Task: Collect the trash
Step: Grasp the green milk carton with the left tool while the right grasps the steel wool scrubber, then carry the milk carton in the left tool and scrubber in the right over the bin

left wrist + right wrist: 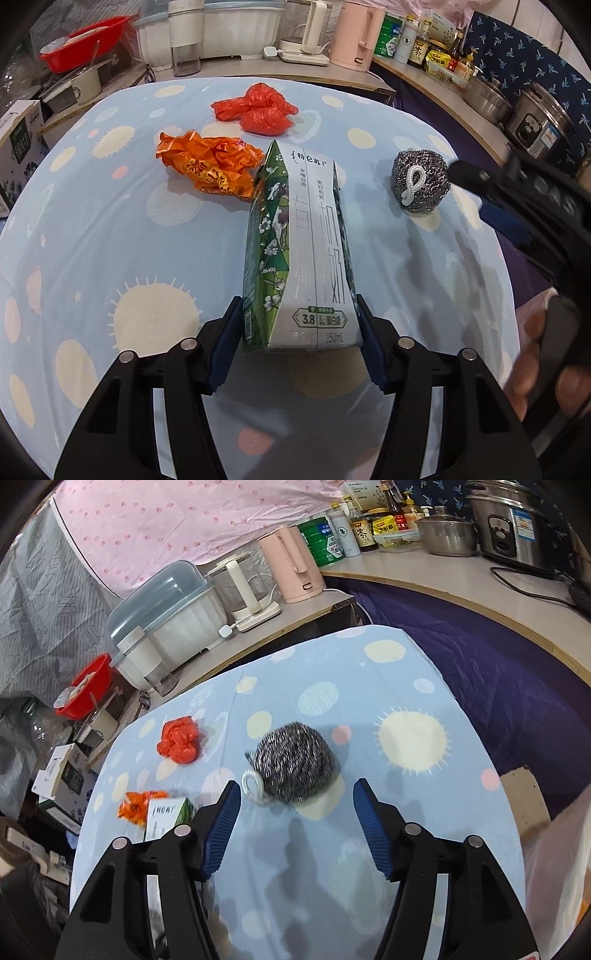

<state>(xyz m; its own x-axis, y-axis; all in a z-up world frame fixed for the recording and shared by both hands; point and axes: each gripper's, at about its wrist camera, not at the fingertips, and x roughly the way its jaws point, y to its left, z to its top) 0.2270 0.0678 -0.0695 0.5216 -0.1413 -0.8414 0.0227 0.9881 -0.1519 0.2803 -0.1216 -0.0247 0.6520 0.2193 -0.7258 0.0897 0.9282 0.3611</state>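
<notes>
Left tongs (301, 345) clamped on milk carton (303, 251), right tongs (295, 827) spread empty short of steel scourer (295, 762)

- The milk carton (301, 251) is lying lengthwise on the tabletop (110, 240), its near end sitting between the left gripper (299, 350) pads.
- A crumpled wrapper (208, 166) is lying just left of the carton's far end.
- A knotted bag (258, 109) is lying behind both, near the far edge.
- A scouring ball (419, 181) is sitting right of the carton, before the right gripper (295, 830).
</notes>
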